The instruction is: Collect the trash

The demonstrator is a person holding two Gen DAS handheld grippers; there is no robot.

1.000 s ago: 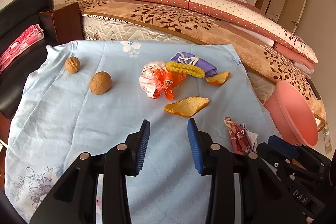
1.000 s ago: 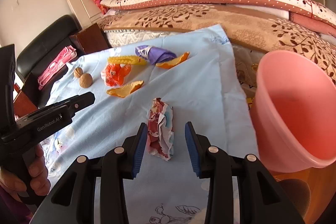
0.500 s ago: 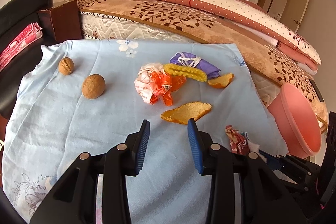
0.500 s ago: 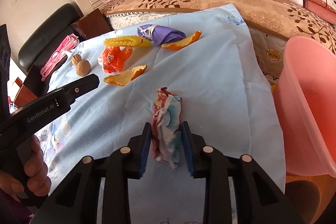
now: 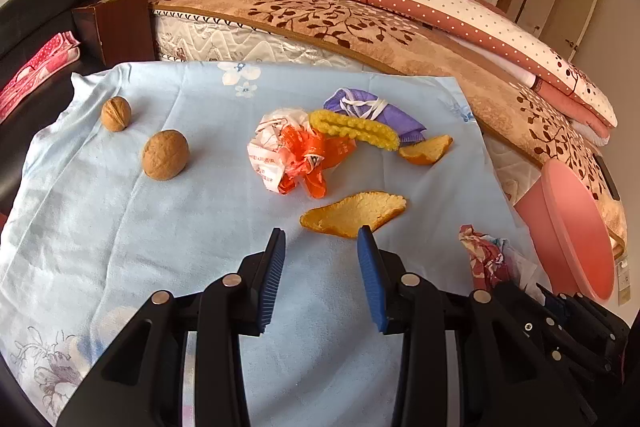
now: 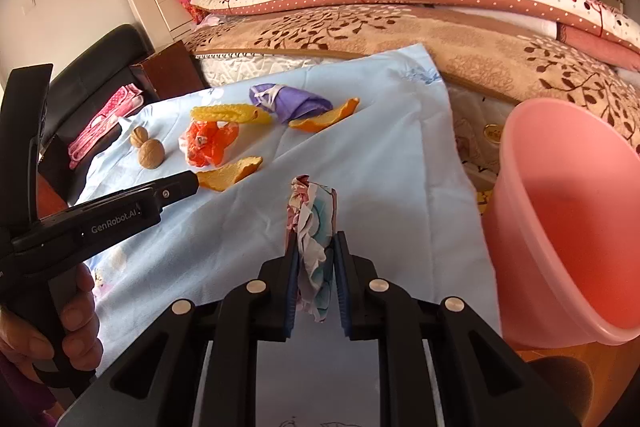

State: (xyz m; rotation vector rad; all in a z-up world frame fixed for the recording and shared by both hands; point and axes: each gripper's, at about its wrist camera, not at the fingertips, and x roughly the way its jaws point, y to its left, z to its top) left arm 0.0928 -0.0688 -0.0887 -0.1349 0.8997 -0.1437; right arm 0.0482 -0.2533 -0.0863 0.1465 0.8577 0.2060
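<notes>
My right gripper point(image 6: 315, 241) is shut on a crumpled printed wrapper point(image 6: 310, 227), lifted a little off the light blue cloth point(image 6: 392, 155); the wrapper also shows in the left wrist view point(image 5: 484, 253). A pink bin point(image 6: 560, 211) stands just to its right, off the table edge. My left gripper point(image 5: 320, 241) is open and empty, just short of an orange peel point(image 5: 354, 213). Further on lie a crumpled orange-and-white bag point(image 5: 292, 155), a yellow wrapper point(image 5: 354, 129), a purple mask point(image 5: 374, 107), a second peel point(image 5: 426, 151) and two walnuts point(image 5: 165, 155).
A bed with patterned bedding point(image 5: 360, 11) runs along the far side of the table. A dark wooden nightstand point(image 5: 116, 23) and a black chair with pink cloth point(image 5: 36, 63) stand at the left. The pink bin also shows at the right of the left wrist view point(image 5: 576, 227).
My right gripper closed on the printed wrapper and raised it slightly. My left gripper moved forward toward the near orange peel and stayed open.
</notes>
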